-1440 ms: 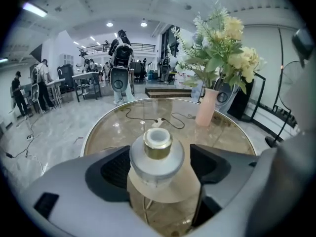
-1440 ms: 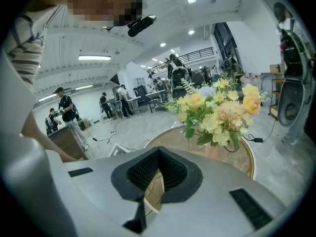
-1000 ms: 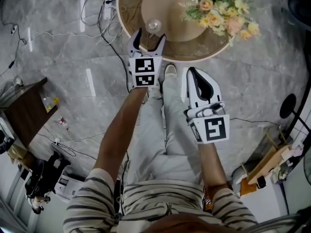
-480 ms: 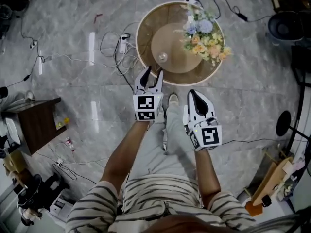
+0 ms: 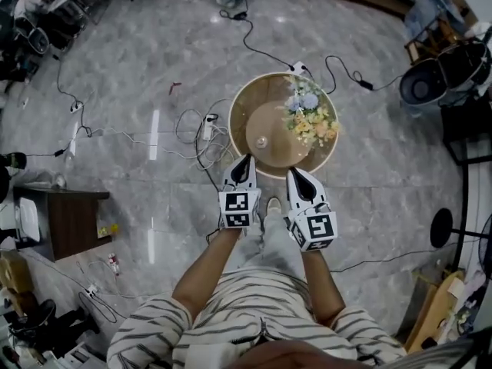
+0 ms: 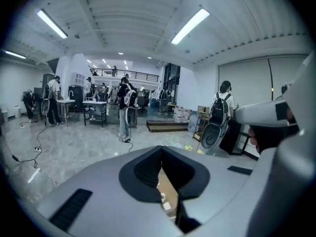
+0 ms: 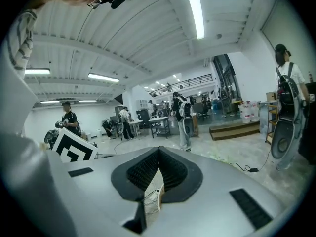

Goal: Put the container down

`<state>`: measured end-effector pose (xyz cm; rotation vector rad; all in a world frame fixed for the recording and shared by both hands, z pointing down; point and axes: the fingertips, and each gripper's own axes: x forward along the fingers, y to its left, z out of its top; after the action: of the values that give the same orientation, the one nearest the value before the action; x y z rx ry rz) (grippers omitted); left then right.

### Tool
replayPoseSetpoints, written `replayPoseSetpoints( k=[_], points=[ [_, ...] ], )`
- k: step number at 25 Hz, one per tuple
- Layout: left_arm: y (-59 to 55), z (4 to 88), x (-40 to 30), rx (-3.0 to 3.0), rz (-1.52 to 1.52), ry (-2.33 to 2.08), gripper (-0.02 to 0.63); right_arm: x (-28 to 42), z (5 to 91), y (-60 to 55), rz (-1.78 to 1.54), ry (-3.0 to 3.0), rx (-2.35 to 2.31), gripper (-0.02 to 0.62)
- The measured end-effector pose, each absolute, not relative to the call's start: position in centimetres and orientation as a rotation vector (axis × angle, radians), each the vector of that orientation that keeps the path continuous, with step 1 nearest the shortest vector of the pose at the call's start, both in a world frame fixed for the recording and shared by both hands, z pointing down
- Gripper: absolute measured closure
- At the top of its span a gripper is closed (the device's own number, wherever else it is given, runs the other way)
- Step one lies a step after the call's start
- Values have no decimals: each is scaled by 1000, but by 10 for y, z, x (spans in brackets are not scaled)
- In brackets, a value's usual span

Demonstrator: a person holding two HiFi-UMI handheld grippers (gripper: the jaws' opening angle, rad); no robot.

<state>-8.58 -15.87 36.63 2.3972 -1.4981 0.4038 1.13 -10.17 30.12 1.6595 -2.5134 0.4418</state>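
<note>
A small clear container (image 5: 262, 141) stands on the round wooden table (image 5: 254, 106), beside a bunch of flowers (image 5: 311, 118). My left gripper (image 5: 246, 161) is held just short of the table's near rim, clear of the container. Its jaws are closing fully together with nothing between them, and in the left gripper view the left gripper (image 6: 161, 150) shows its pads meeting. My right gripper (image 5: 296, 175) hangs beside it, also shut and empty. In the right gripper view the right gripper (image 7: 158, 152) points out at the hall.
Cables and a power strip (image 5: 207, 126) lie on the marble floor left of the table. A dark side table (image 5: 68, 218) stands at the far left and a fan (image 5: 421, 88) at the right. People (image 6: 124, 108) stand at desks across the hall.
Both grippers have drawn back from the table toward the body, and the head view has pulled up and away. The left jaws went from open to shut. The container stays on the table.
</note>
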Motion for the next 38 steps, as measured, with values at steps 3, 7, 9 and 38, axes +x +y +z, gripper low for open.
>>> replayPoseSetpoints(
  k=[3,7,9,38],
  points=[
    [-149,336,-89,2406,376,-1505,607,8,274,-93,398,-2542,1653,586],
    [-135,296,-93,2445,363,-1509,607,3,246,-85,359,-2567,1645,586],
    [-127,278,-93,2469,344,-1507,607,2,232,-82,336,-2586,1631,586],
    [-103,175,-77,2718,94,-1420,604,10,176,-106,211,-2687,1571,586]
  ],
)
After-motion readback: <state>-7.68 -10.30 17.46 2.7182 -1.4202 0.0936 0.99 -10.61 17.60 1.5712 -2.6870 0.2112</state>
